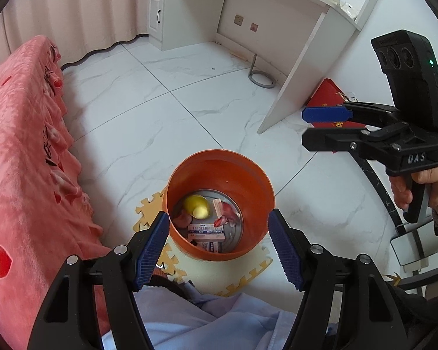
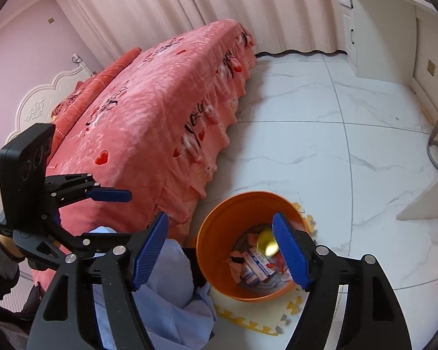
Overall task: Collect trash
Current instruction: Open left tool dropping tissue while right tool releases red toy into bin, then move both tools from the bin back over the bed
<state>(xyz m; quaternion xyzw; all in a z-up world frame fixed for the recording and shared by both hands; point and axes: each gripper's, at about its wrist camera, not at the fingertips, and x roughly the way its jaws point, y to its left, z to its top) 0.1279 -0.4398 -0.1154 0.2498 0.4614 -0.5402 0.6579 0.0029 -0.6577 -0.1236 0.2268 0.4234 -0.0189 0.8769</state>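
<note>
The left tongs [image 1: 219,245] are standing about half open with nothing between the blue pads, hovering directly over the orange bin [image 1: 219,204], whose mouth is filling the gap between the two fingers. The right tongs [image 2: 220,255] are gaping wider and are likewise gripping nothing; in the right wrist view the bin [image 2: 219,233] is sitting under the right-hand finger, at roughly four o'clock from the midpoint of the tongs. In the left wrist view the right tongs [image 1: 327,127] are hanging at about two o'clock of the bin, well apart from it and pointing sideways. Inside the bin the collected trash is lying on the bottom: a yellow ball-like item [image 1: 197,207] at ten o'clock, crumpled pink wrappers [image 1: 227,213] beside it, and white printed cartons [image 1: 206,232] at six o'clock. The bin is resting on a yellow puzzle mat [image 1: 242,280] on the marble floor [image 1: 160,116], just beside the pink bed [image 1: 23,160], with pale blue cloth [image 1: 204,318] bunching below the tongs. The risks from here look modest: the yellow item appears blurred in the right view, so it may be bouncing and could hop out. A careless swing of either tongs could clip the rim and tip the light bin, and the blue cloth hanging near the rim could snag on a finger.
</note>
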